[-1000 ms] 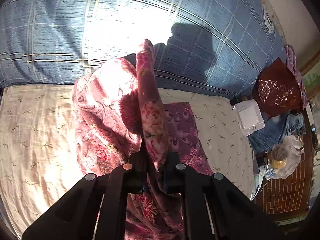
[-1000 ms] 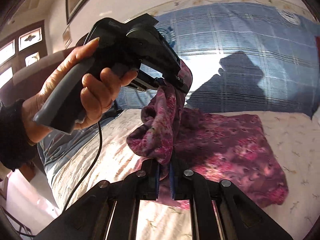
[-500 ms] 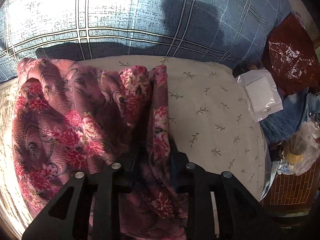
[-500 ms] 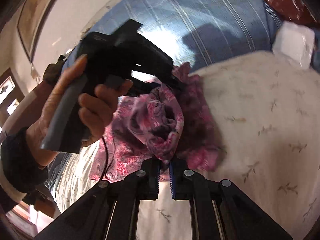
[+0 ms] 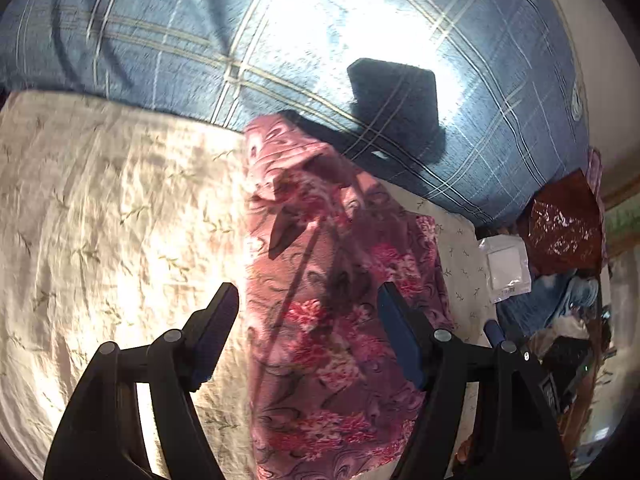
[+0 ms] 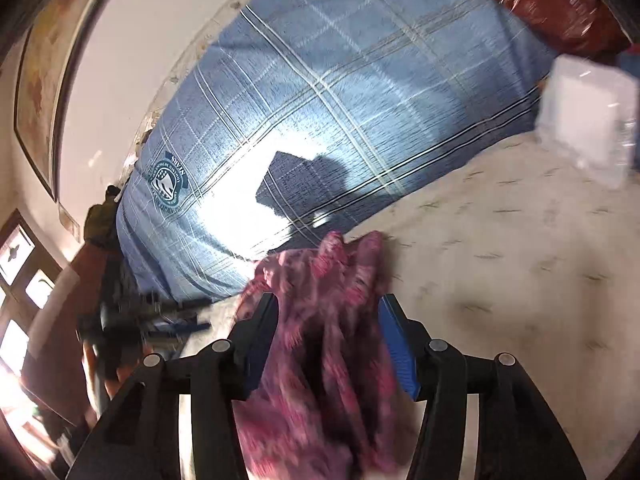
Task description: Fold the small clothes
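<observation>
The floral pink garment (image 5: 332,312) lies in a long folded strip on the cream printed bedsheet (image 5: 112,216), its far end near the blue checked quilt (image 5: 280,40). It sits between the pads of both grippers without being pinched: the left gripper (image 5: 308,324) and right gripper (image 6: 326,340) are each opening, jaws apart. This looks like the release that ends one fold. Next comes regripping an end of the strip to double it over, keeping edges aligned.
</observation>
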`<state>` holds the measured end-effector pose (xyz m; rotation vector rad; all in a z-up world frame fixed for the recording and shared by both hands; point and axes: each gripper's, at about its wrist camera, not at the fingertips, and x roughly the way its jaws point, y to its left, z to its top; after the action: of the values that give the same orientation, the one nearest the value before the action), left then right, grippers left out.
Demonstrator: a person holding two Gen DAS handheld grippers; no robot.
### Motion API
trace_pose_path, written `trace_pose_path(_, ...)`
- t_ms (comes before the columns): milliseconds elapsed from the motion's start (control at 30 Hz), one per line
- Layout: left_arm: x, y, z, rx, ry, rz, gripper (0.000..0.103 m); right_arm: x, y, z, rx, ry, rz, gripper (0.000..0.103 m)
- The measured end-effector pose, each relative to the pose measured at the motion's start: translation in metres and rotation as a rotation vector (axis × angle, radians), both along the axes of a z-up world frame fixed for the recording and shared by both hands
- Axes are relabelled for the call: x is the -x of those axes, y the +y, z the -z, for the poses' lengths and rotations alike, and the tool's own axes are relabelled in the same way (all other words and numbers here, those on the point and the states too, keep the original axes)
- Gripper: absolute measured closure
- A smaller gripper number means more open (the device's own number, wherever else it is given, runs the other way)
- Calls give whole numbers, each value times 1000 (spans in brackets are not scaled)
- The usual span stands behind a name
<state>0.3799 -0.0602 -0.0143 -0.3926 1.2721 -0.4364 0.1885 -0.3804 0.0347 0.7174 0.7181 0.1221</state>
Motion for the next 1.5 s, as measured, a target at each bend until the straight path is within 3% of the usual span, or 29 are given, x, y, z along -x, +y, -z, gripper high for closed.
trace_pose_path(133, 3, 11, 20, 59, 39, -10, 32, -52, 21, 20, -22, 48, -74, 48)
trace_pose_path(233, 2, 6, 27, 86, 47, 2, 32, -81, 36, 36, 101, 193, -50, 48)
trace_pose_path(267, 2, 3, 28, 98, 51, 9, 32, -88, 40, 44, 101, 233, -78, 48)
trace_pose_path(300, 2, 1, 28, 103, 56, 16, 32, -92, 42, 48, 69, 248, -122, 67)
trace_pose_path(333, 3, -2, 28, 111, 54, 23, 32, -94, 45, 47, 37, 223, -183, 93)
trace_pose_path(367, 5, -5, 26, 110, 41, 32, 32, -94, 50, 37, 73, 177, -220, 98)
trace_pose_path(433, 6, -17, 25, 79, 10, 44, 32, -90, 52, 14, 170, 84, -225, 99)
trace_pose_path(500, 5, -27, 32, 56, 0, 44, 32, -96, 39, 10, 156, 76, -182, 99)
trace_pose_path(567, 2, -38, 45, 36, 25, 39, 31, -112, 31, 24, 203, 143, -167, 99)
trace_pose_path(633, 3, -44, 54, 18, 47, 41, 32, -130, 36, 54, 314, 297, -191, 98)
trace_pose_path(667, 5, -44, 50, 10, 34, 45, 32, -128, 35, 61, 305, 325, -190, 96)
trace_pose_path(800, 32, -35, 23, 16, -16, 85, 32, -82, 13, 34, 74, 205, -140, 85)
trace_pose_path(833, 42, -32, 15, 8, -37, 96, 32, -66, 8, 28, 16, 184, -149, 81)
trace_pose_path(900, 67, -24, 3, 12, -88, 115, 31, -38, 4, 25, -46, 160, -176, 61)
trace_pose_path(933, 79, -24, 2, 15, -103, 128, 31, -27, 4, 26, -59, 160, -188, 60)
trace_pose_path(967, 89, -26, 4, 16, -107, 138, 28, -21, 7, 32, -58, 178, -213, 60)
trace_pose_path(1033, 103, -34, 20, -13, -77, 165, 28, -16, 21, 46, 40, 239, -240, 68)
trace_pose_path(1067, 106, -33, 34, -53, -37, 176, 28, -14, 27, 46, 97, 240, -254, 90)
trace_pose_path(1100, 111, -37, 43, -90, -6, 187, 30, -9, 29, 38, 130, 214, -256, 93)
trace_pose_path(1167, 126, -40, 35, -156, -98, 198, 29, 0, 28, 13, 146, 116, -224, 95)
trace_pose_path(1200, 126, -45, 37, -183, -104, 206, 29, -1, 27, 6, 156, 93, -209, 95)
trace_pose_path(1233, 127, -47, 39, -186, -97, 205, 29, -6, 28, 7, 199, 117, -200, 95)
trace_pose_path(1300, 128, -47, 37, -194, -97, 190, 29, -13, 26, 33, 295, 268, -196, 95)
trace_pose_path(1333, 128, -45, 34, -177, -74, 180, 29, -11, 27, 42, 294, 320, -196, 95)
trace_pose_path(1367, 132, -39, 31, -134, -52, 172, 29, -2, 21, 40, 268, 314, -167, 90)
trace_pose_path(1433, 146, -23, 15, -49, -75, 148, 29, 26, 8, 26, 148, 217, -154, 89)
trace_pose_path(1500, 155, -15, -2, -67, -150, 127, 29, 50, 12, 6, 93, 96, -157, 89)
